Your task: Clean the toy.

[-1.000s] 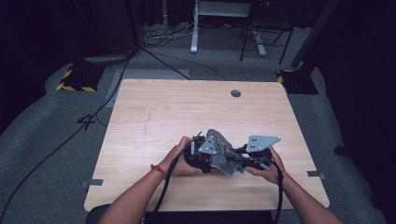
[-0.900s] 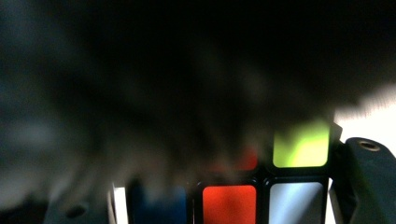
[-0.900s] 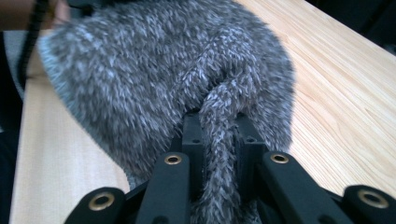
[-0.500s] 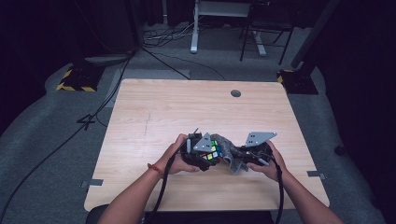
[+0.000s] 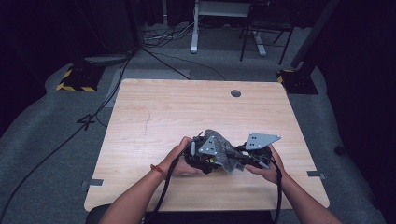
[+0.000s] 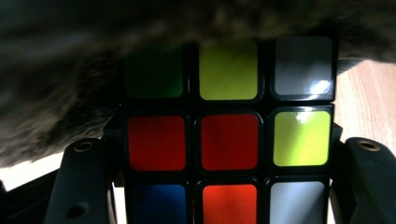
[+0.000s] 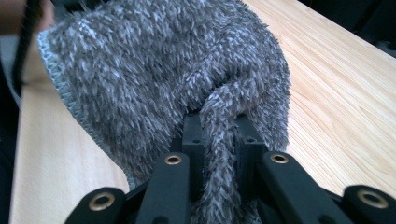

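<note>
while the left gripper [image 5: 198, 156] clamps a puzzle cube [image 6: 229, 135] between its jaws near the front edge of the table [image 5: 154, 112], the right gripper [image 7: 219, 140] pinches a fold of fuzzy grey cloth [image 7: 168, 74], draped over the cube's top.

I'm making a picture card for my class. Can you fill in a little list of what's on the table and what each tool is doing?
Table: light wooden top
Left tool: shut on the puzzle cube
Puzzle cube: red, yellow, green, blue and white squares facing the left gripper view
Right tool: shut on the cloth
Cloth: grey and fluffy, draped over the cube's top edge
Job in hand: looks like wiping the cube with the cloth
</note>
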`<state>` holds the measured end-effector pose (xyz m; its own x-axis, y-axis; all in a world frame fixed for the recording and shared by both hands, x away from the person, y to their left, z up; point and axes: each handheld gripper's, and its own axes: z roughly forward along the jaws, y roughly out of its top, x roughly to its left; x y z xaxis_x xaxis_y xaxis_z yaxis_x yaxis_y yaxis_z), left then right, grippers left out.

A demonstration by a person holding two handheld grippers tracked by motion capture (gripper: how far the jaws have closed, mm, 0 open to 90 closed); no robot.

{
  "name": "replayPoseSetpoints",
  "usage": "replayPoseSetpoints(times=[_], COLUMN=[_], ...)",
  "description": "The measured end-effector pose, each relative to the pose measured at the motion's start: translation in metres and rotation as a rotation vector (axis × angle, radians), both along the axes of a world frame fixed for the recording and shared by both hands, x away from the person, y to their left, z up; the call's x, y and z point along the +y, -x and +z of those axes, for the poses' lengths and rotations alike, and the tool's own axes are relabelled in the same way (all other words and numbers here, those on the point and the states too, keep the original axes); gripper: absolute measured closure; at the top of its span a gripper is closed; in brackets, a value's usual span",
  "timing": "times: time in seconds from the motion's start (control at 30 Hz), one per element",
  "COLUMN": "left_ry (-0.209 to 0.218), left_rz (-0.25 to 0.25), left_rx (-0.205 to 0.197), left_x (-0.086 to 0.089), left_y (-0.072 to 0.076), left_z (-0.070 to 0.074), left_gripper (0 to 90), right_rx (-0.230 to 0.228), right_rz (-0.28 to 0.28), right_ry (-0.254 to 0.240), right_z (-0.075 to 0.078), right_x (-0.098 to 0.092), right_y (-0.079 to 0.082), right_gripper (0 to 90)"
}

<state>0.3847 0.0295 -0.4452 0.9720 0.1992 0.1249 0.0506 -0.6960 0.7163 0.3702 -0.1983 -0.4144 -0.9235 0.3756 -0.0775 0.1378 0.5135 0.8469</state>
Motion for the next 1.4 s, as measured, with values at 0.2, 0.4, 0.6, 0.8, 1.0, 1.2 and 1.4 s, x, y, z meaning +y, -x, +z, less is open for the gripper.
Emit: replayPoseSetpoints(times=[0.2, 0.4, 0.6, 0.8, 1.0, 1.2, 1.4], left_ry=[0.008, 0.037, 0.077, 0.066, 0.007, 0.011, 0.029], left_rz=[0.012, 0.004, 0.019, 0.026, 0.019, 0.002, -0.018], left_rx=[0.004, 0.0, -0.007, -0.013, -0.023, -0.006, -0.019], left_x=[0.0, 0.005, 0.013, 0.014, 0.004, 0.003, 0.006], left_y=[-0.002, 0.001, -0.001, -0.003, 0.0, 0.002, 0.005], left_z=[-0.001, 0.005, 0.015, 0.013, 0.006, 0.004, 0.012], left_gripper=[33.5, 33.6, 33.6, 33.6, 33.5, 33.6, 33.5], right_rx=[-0.009, -0.004, 0.008, -0.012, -0.08, -0.078, -0.054], right_rz=[-0.007, -0.056, -0.058, -0.027, -0.017, -0.031, -0.079], right_ry=[-0.003, 0.068, 0.113, 0.079, 0.084, 0.064, 0.116], right_z=[0.003, -0.004, -0.012, -0.006, 0.003, 0.005, -0.007], right_x=[0.005, 0.002, -0.007, -0.006, 0.004, 0.008, 0.002], right_y=[0.0, -0.008, -0.008, 0.0, 0.008, 0.005, -0.006], right_gripper=[78.9, 79.1, 79.0, 79.0, 78.8, 78.8, 78.8])
